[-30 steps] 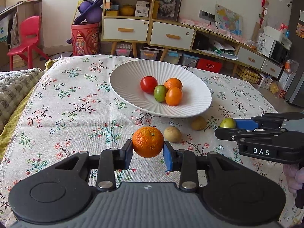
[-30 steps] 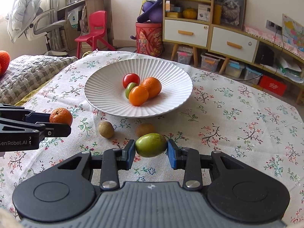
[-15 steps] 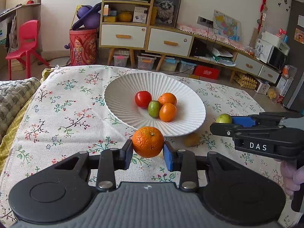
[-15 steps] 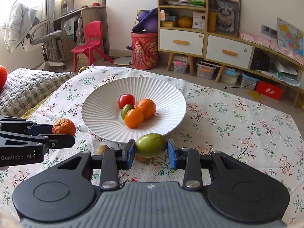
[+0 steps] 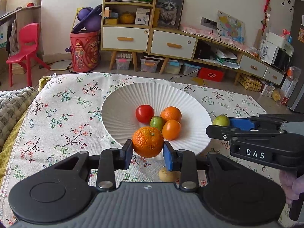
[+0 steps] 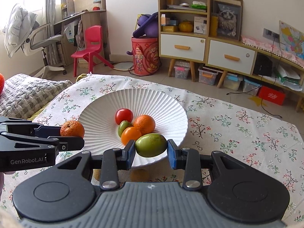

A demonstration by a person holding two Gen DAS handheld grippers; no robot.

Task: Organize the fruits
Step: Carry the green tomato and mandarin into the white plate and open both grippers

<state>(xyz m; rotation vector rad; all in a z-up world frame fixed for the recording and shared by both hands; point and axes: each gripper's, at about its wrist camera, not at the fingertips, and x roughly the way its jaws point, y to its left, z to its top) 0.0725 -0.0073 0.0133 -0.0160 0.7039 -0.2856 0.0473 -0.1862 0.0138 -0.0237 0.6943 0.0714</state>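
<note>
A: Orange peel, dimpled and bright, fills the middle of the left wrist view. The left gripper (image 5: 147, 153) has its jaws clamped on a mandarin (image 5: 148, 141), one blue pad on each side, and the fruit hangs over the near rim of the white ribbed plate (image 5: 121, 106).

B: What lies in the plate?

A: A red tomato (image 5: 144, 113), a small green fruit (image 5: 157, 123) and two oranges (image 5: 171, 114), all touching in a cluster at the plate's centre. The plate stands on the floral cloth (image 5: 62, 114) covering the surface, toward its far edge. A yellowish fruit (image 5: 167, 174) sits on the cloth just under the right finger, partly hidden.

B: And the other tool?

A: The right gripper (image 5: 220, 126) reaches in from the right edge, jaws pinching a green fruit (image 5: 221, 120) beside the plate's right rim.

B: Now the right wrist view.

A: The right gripper (image 6: 151, 153) grips that green fruit (image 6: 151, 145), an oval one held lengthwise between the pads, above the plate's (image 6: 106, 112) near rim. The same cluster of four lies just beyond it. The left gripper (image 6: 73, 135) comes in from the left edge with its mandarin (image 6: 72, 129) at the plate's left rim. Two brownish fruits (image 6: 139, 173) show dimly on the cloth below the plate's near edge, mostly hidden by the gripper.
</note>
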